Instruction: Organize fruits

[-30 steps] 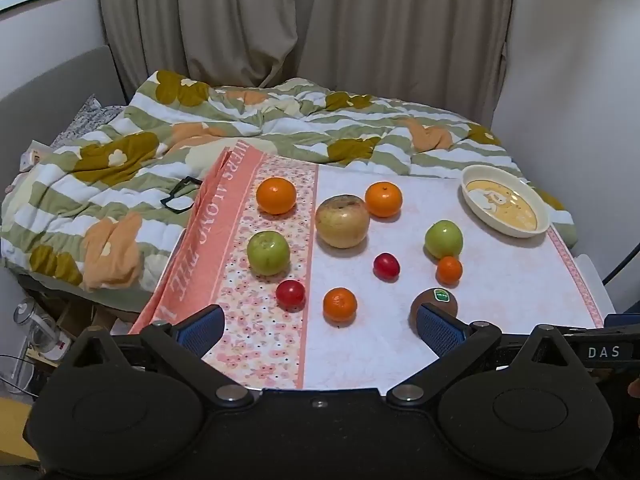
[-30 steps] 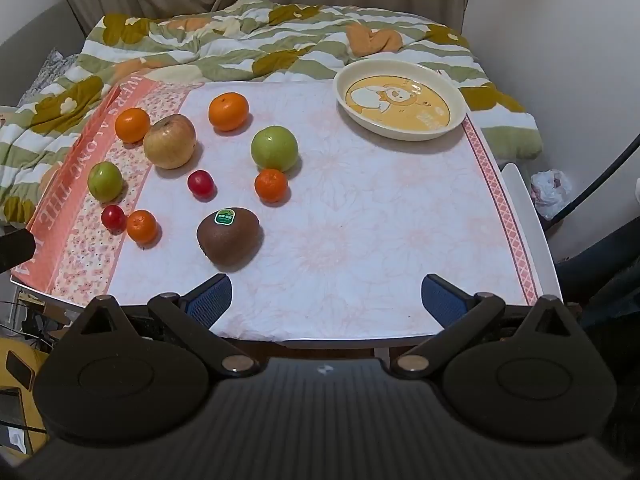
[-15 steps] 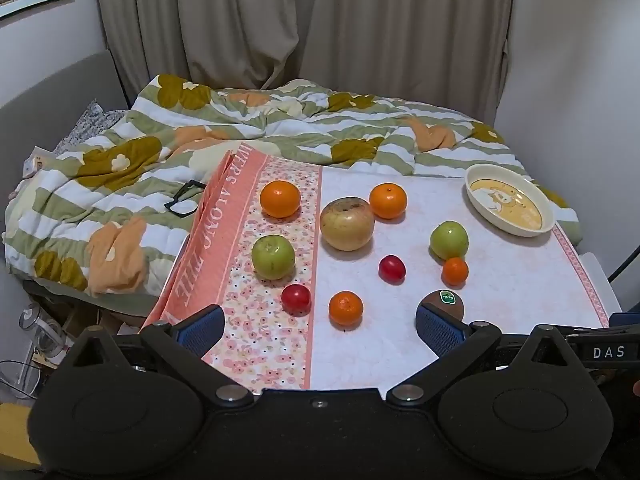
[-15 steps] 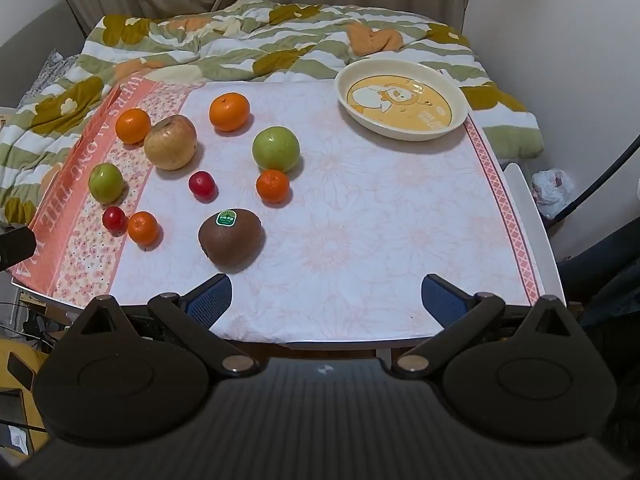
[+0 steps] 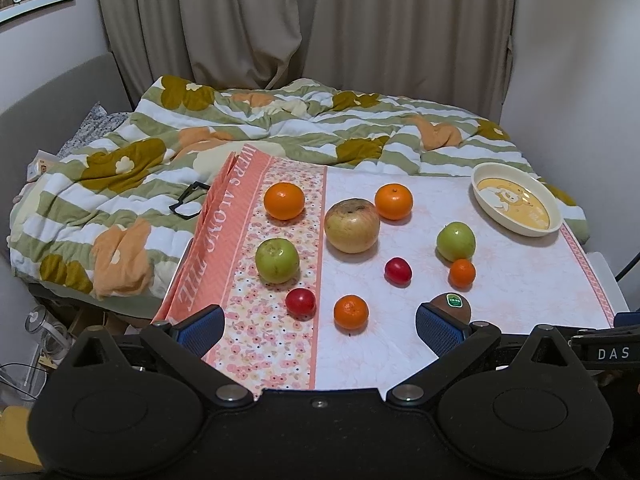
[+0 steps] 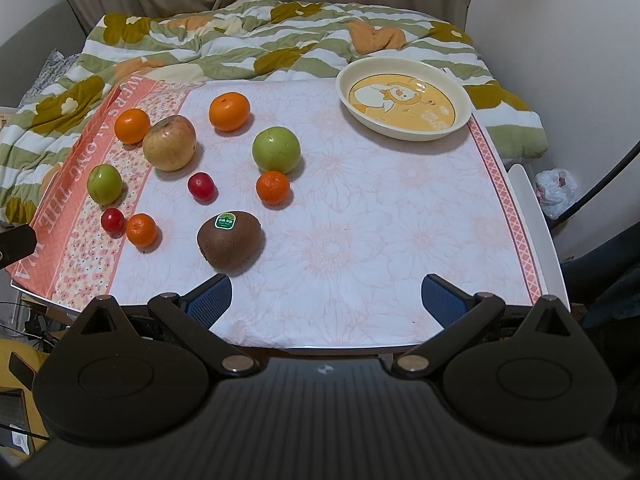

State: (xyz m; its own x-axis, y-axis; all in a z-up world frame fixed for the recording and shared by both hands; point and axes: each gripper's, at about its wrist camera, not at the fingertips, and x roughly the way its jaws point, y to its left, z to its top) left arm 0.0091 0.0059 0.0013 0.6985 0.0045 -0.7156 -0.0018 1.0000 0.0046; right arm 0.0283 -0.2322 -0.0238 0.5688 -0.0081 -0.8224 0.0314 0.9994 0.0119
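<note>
left wrist view: the left gripper (image 5: 318,324) hangs at the near table edge, jaws spread wide and empty; oranges, apples and small red fruits lie scattered on the cloth, the dish (image 5: 516,205) far right holds nothing

right wrist view: the right gripper (image 6: 326,300) also gapes empty, the kiwi (image 6: 229,239) just ahead; sorting looks unstarted

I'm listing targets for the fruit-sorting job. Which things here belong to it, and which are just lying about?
Belong to the job: kiwi, large apple, two green apples, four oranges, two red fruits, empty bowl.

Lying about: glasses, quilt, plastic bag.
</note>
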